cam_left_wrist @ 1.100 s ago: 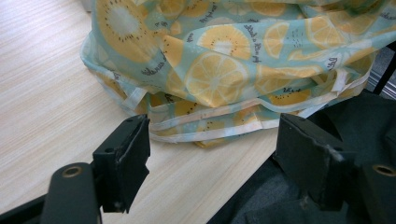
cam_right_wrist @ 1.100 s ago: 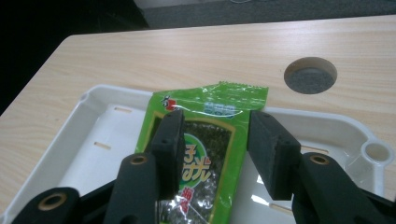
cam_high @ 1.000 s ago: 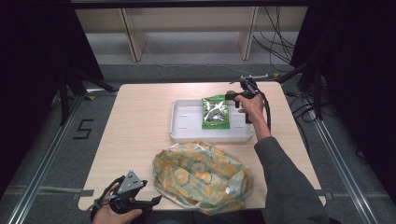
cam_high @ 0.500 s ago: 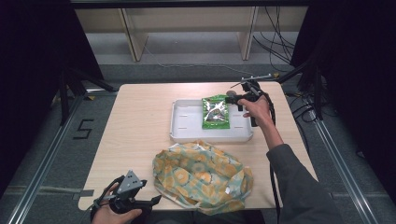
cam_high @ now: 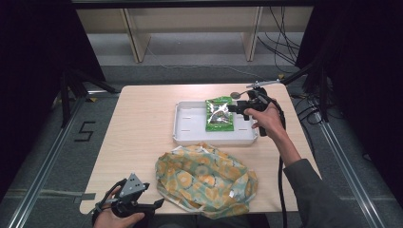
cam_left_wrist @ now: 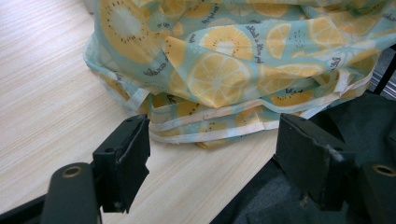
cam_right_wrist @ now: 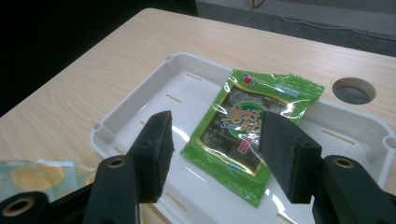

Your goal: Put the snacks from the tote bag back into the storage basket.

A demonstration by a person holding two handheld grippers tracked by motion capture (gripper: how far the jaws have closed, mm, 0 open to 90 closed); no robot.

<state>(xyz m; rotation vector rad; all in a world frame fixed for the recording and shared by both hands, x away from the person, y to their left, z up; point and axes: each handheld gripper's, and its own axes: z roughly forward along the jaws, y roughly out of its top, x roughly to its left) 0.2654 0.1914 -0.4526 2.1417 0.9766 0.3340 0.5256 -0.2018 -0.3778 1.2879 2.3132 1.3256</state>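
Observation:
A green foil snack packet (cam_high: 219, 114) (cam_right_wrist: 247, 133) lies flat in the right half of a white tray (cam_high: 190, 128) (cam_right_wrist: 154, 88). My right gripper (cam_high: 234, 108) (cam_right_wrist: 217, 126) hovers just right of the packet and a little above it. Its jaws are open, have just been opening, and have nothing between them. A lemon-print cloth bag (cam_high: 204, 178) (cam_left_wrist: 224, 60) lies crumpled at the table's front. My left gripper (cam_high: 154, 205) (cam_left_wrist: 212, 135) rests at the front left edge, open, and points at the bag's hem without touching it.
A round cable hole (cam_high: 235, 94) (cam_right_wrist: 353, 90) sits in the tabletop behind the tray. The tray's left half is bare. Light wood table (cam_high: 138, 123) stretches to the left. Dark stands and cables flank the table, and shelving stands beyond it.
The right hand has drawn back to the right and lifted a little off the packet, with its jaws wider apart. The packet stays in the tray. The left gripper has not moved.

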